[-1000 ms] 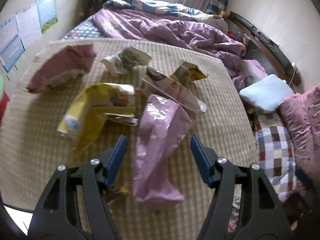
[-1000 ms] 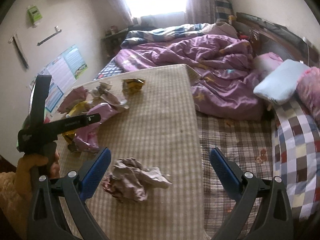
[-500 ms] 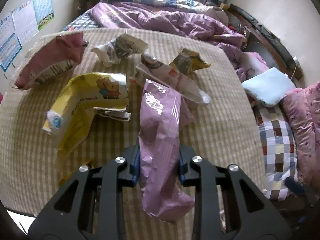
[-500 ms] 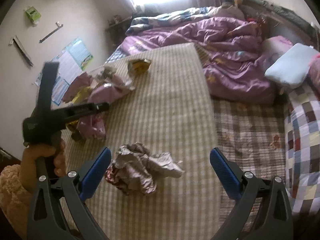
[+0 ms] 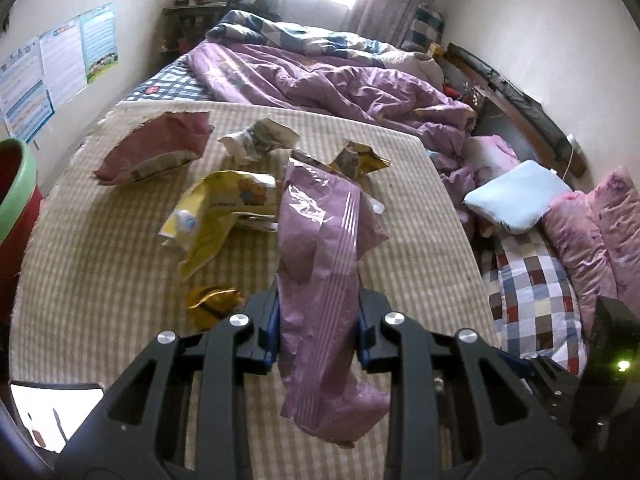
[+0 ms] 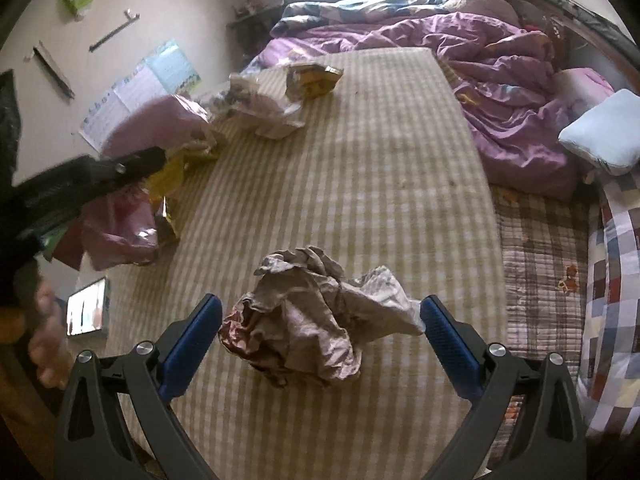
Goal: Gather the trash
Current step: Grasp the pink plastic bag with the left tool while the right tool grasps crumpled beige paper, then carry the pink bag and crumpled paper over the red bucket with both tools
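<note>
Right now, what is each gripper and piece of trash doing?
Left hand-held gripper: shut on purple bag.
Purple bag: pinched, lifted, hanging.
Right hand-held gripper: open around crumpled paper.
Crumpled paper: lying loose on mat.
Yellow wrapper: lying on mat.

Both wrist views look low across the striped mat (image 5: 120, 264) toward the purple quilt (image 6: 500, 92).

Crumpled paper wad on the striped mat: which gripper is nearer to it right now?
Right. The right gripper is open with its fingers on either side of the crumpled paper wad. The left gripper is off to the wad's left, shut on the purple bag.
</note>
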A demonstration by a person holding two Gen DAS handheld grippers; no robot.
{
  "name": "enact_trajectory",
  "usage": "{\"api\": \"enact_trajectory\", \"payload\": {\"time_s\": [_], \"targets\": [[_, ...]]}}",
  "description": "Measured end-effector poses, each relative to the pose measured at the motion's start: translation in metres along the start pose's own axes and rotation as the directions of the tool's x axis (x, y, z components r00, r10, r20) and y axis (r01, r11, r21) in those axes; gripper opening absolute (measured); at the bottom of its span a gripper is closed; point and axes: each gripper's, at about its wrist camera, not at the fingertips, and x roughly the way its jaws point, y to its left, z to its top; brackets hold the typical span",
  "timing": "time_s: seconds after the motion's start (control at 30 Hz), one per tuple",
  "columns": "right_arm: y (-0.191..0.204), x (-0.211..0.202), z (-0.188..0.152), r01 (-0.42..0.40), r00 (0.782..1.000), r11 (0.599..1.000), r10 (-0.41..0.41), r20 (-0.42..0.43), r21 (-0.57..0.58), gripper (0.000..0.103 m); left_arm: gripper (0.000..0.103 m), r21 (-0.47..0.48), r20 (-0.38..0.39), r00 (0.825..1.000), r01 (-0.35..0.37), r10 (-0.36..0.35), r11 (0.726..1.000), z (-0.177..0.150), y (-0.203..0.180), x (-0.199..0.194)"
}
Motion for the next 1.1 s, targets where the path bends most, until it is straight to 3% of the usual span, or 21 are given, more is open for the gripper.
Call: {"api": "enact_trajectory", "payload": {"time_s": [0.27, 0.6, 0.83, 1.1], "targets": [[0.016, 0.001, 0.003, -0.034, 0.999, 0.998, 0.035, 0.022, -0.054, 0.047, 0.028, -0.033, 0.031, 0.999, -0.009, 0.010, 0.999, 0.000, 0.015, -0.017], [0.032, -0.006, 0.022, -0.052, 0.995, 0.995, 0.058, 0.075, -0.084, 0.043, 0.028, -0.058, 0.061, 0.997, -0.038, 0.042, 0.998, -0.003, 0.033, -0.034], [0.039, -0.022, 0.044, -0.066, 0.982, 0.995, 0.079, 0.174, -0.077, 0.043, 0.028, -0.083, 0.084, 0.993, -0.074, 0.081, 0.994, -0.005, 0.051, -0.048], [0.056, -0.031, 0.057, -0.102, 0.968, 0.989, 0.123, 0.220, -0.106, 0.043, 0.028, -0.097, 0.098, 0.990, -0.095, 0.105, 0.991, -0.009, 0.062, -0.060]]}}
